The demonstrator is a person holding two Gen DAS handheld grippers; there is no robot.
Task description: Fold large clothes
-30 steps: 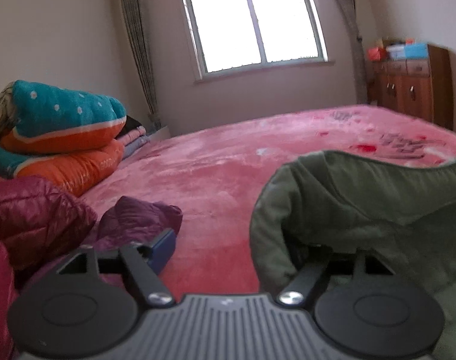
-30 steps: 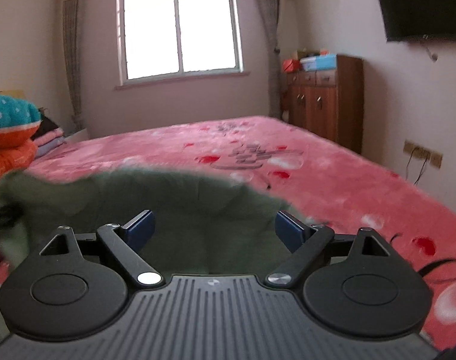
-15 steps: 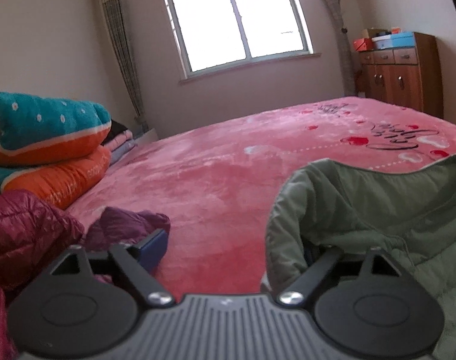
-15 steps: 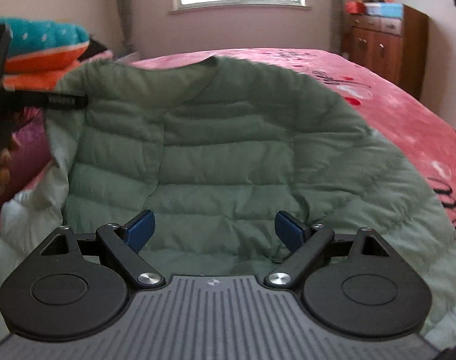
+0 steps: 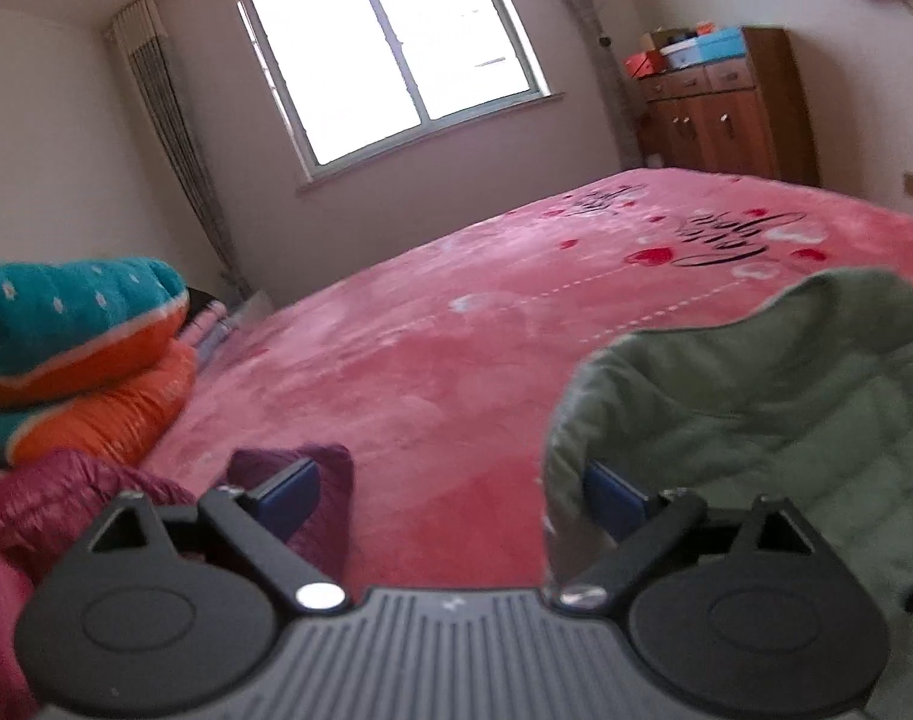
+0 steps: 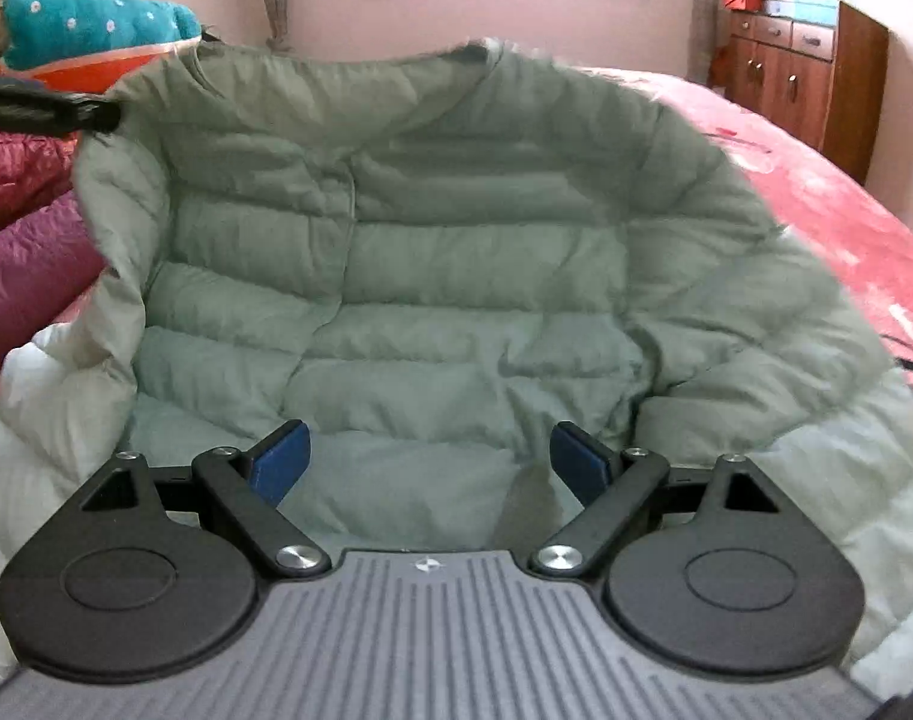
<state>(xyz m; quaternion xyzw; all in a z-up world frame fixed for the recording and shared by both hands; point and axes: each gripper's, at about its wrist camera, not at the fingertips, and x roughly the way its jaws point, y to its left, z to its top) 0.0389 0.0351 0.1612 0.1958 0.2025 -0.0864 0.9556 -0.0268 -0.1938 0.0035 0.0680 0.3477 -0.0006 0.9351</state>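
The left gripper (image 5: 450, 495) had just been opening and stood spread, the green jacket (image 6: 432, 276) by its right finger, unpinched. The right gripper (image 6: 429, 459) gaped, jacket spread ahead beneath it.

Both wrist views low over bed (image 5: 456, 360), facing window (image 5: 390, 48)

A home bedroom: pink-blanketed bed (image 5: 456, 360), curtained window (image 5: 390, 54), wooden cabinet (image 5: 726, 120).
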